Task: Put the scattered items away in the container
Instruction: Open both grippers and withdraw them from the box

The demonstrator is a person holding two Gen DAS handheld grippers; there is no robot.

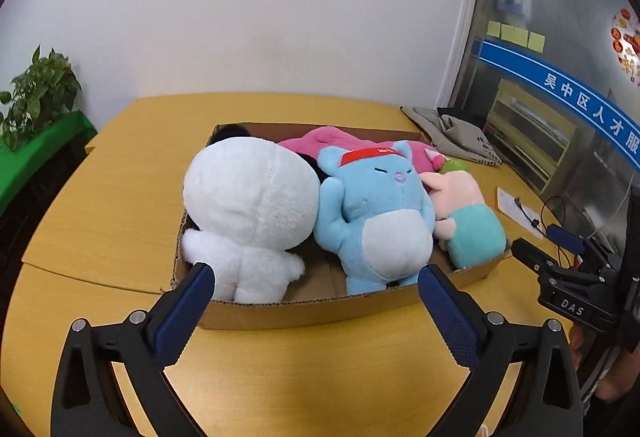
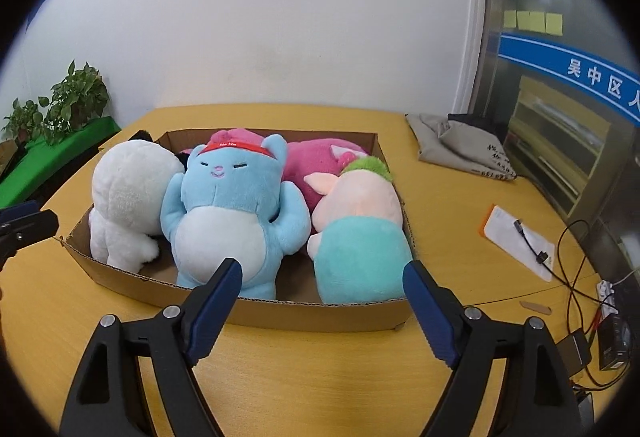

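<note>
A shallow cardboard box (image 1: 304,311) (image 2: 280,311) sits on the yellow table. In it lie a white plush (image 1: 248,213) (image 2: 124,197), a blue cat plush with a red headband (image 1: 372,213) (image 2: 232,209), a pink pig plush in teal clothes (image 1: 464,221) (image 2: 360,233) and a magenta plush (image 1: 332,139) (image 2: 320,161) behind them. My left gripper (image 1: 316,277) is open and empty, just before the box's near wall. My right gripper (image 2: 322,273) is open and empty, at the box's near wall; it also shows at the right edge of the left wrist view (image 1: 532,257).
A grey cloth bag (image 1: 452,133) (image 2: 460,145) lies at the table's back right. A white card with a cable (image 2: 520,241) and wires with small devices (image 2: 600,317) lie at the right. Potted plants (image 2: 60,105) stand at the left by the wall.
</note>
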